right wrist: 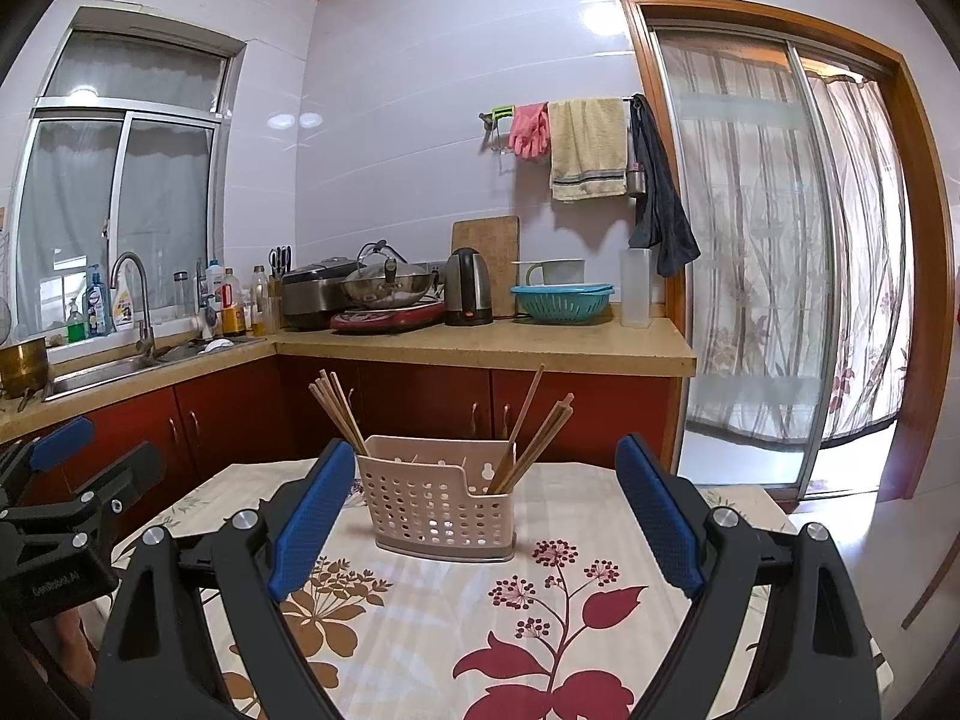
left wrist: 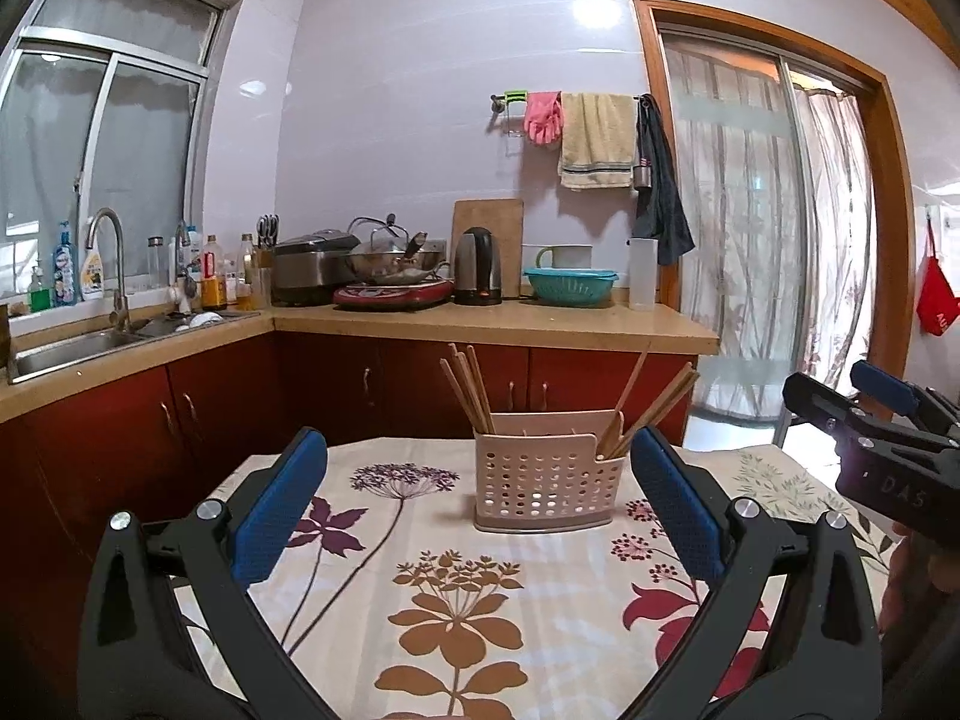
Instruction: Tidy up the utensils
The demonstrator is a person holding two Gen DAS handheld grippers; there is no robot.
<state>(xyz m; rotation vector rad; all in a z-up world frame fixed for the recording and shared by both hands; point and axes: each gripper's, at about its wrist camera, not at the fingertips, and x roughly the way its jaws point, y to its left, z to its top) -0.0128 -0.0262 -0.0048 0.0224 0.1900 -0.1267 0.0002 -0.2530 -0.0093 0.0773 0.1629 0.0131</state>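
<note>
A pale perforated caddy [left wrist: 543, 480] stands upright on the flowered cloth [left wrist: 456, 594] of the counter, toward its far edge. Chopsticks sit in its two end compartments: one bundle [left wrist: 468, 387] at the left end leans left, another [left wrist: 651, 411] at the right end leans right. The middle compartment looks bare of tall pieces, though small tips show above the rim.

The left gripper [left wrist: 480, 498] hovers just short of the caddy, fingers spread wide with nothing between the blue pads [left wrist: 279, 510]; the caddy shows in the gap, untouched. The right gripper [right wrist: 483, 513] hovers likewise, its fingers wide apart and holding nothing, the caddy [right wrist: 438, 498] seen between the pads, slightly left of centre. Each gripper shows at the edge of the other's view, side by side.

Behind runs a kitchen worktop [left wrist: 492, 324] with a kettle [left wrist: 478, 267], a wok [left wrist: 396, 264] and a teal colander [left wrist: 570, 285]; a sink [left wrist: 78, 351] lies at left.
</note>
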